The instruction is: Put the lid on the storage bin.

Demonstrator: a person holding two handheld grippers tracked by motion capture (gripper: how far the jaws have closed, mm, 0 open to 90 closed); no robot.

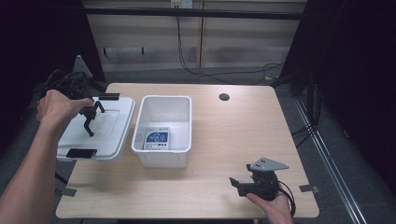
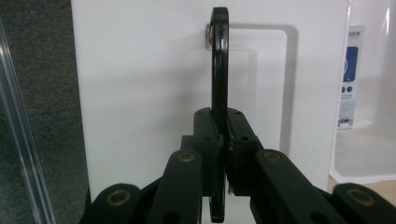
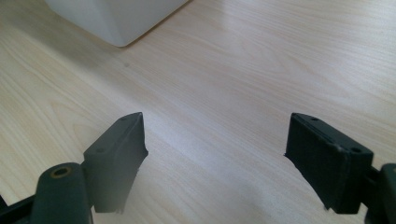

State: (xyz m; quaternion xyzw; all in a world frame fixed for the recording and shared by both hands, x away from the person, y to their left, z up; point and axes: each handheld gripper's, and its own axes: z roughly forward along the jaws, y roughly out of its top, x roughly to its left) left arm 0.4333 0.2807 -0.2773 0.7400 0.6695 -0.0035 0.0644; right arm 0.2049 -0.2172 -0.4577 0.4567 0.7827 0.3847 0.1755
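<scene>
Place: a lab or test room set up for recording, not a home.
Table: 1 plain light-wood laminate table (image 1: 243, 140) with a round cable hole (image 1: 224, 97) near its far edge, standing alone on grey floor.
Markings: 2 small strips of grey tape (image 1: 309, 188) stuck at the table's near corners.
Surroundings: black curtains (image 1: 42, 42) hang at the left and right sides, closing the table off.
Back wall: pale wood-panelled cabinet fronts (image 1: 233, 42) with loose black cables (image 1: 205, 70) trailing down to the floor.
Props: 1 white plastic storage bin (image 1: 184, 116) and its white lid with black clips (image 1: 112, 126), laid out on the table.
</scene>
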